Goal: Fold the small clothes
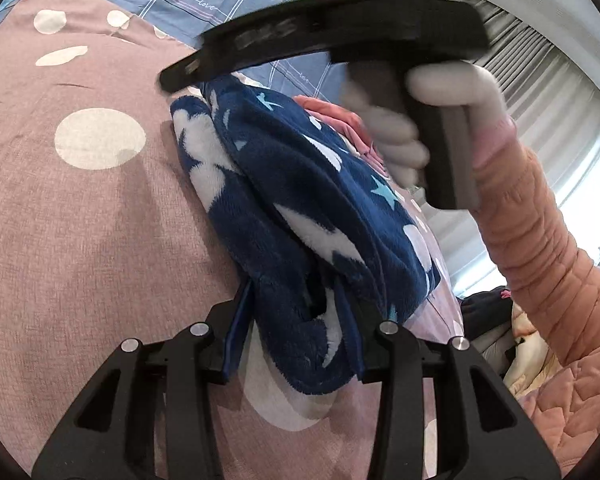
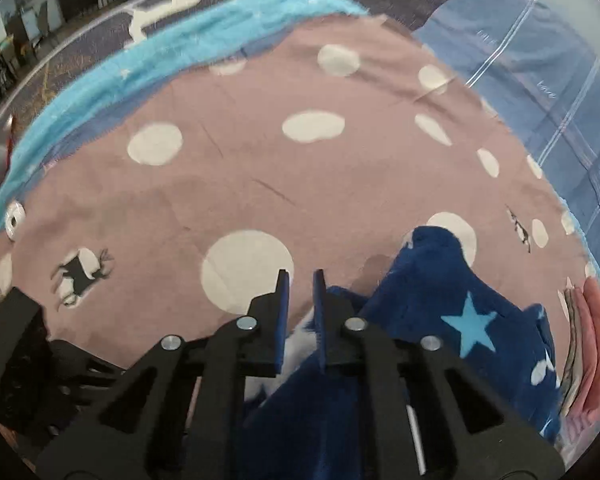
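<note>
A dark blue fleece garment point(image 1: 300, 208) with white shapes and light blue stars hangs bunched over the pink dotted bedsheet point(image 1: 80, 220). My left gripper point(image 1: 300, 320) is shut on its lower end, fabric filling the space between the fingers. My right gripper shows from outside in the left wrist view point(image 1: 320, 40), held by a white-gloved hand point(image 1: 400, 144) above the garment's far end. In the right wrist view the right gripper point(image 2: 300, 292) has its fingers close together with a fold of the same garment point(image 2: 440, 320) pinched low between them.
Folded pink clothes point(image 2: 588, 340) lie stacked at the right on the pink dotted sheet point(image 2: 240, 184), and show behind the garment in the left wrist view point(image 1: 332, 114). A blue plaid cover point(image 2: 540, 100) and a light blue fleece blanket point(image 2: 160, 52) border the sheet. Grey curtains point(image 1: 540, 92) hang at the right.
</note>
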A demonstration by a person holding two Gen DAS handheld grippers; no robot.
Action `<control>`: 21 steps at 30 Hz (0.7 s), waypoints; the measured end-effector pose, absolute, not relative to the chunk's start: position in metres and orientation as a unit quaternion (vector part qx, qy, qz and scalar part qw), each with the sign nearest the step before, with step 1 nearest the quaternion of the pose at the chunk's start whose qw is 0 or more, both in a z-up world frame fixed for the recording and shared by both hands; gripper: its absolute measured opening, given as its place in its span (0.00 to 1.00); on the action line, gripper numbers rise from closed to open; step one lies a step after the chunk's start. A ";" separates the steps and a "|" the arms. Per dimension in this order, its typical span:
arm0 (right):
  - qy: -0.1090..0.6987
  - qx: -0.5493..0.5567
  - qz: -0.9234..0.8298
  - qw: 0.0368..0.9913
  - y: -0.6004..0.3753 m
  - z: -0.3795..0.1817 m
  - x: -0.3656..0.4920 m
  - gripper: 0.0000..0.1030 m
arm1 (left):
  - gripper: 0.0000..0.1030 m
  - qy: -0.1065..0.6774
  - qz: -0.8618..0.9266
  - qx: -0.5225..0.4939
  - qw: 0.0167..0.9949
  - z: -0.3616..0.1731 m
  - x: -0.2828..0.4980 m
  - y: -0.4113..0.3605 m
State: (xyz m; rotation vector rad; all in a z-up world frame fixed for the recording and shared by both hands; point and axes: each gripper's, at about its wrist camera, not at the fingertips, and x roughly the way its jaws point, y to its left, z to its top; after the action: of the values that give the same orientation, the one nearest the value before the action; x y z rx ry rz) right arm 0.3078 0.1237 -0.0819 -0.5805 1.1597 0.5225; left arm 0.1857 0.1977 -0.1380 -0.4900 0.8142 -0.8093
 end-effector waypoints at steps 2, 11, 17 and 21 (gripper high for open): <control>0.536 -0.293 0.228 0.758 0.126 -0.093 0.312 0.66 | 0.40 0.382 -0.380 -0.231 0.810 -0.139 0.187 0.198; 0.495 -0.303 0.202 0.789 0.125 -0.109 0.318 0.01 | 0.12 0.372 -0.408 -0.195 0.811 -0.131 0.172 0.190; 0.511 -0.202 0.179 0.816 0.093 -0.106 0.350 0.00 | 0.13 0.391 -0.417 -0.221 0.790 -0.138 0.177 0.195; 0.469 -0.228 0.140 0.842 0.082 -0.064 0.343 0.66 | 0.15 0.392 -0.417 -0.223 0.789 -0.139 0.178 0.198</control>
State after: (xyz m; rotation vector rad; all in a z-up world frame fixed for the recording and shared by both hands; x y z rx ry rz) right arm 0.3434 0.0820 -0.0640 -0.4814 0.9908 0.2963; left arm 0.1776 0.1981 -0.1388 -0.4802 0.8440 -0.8987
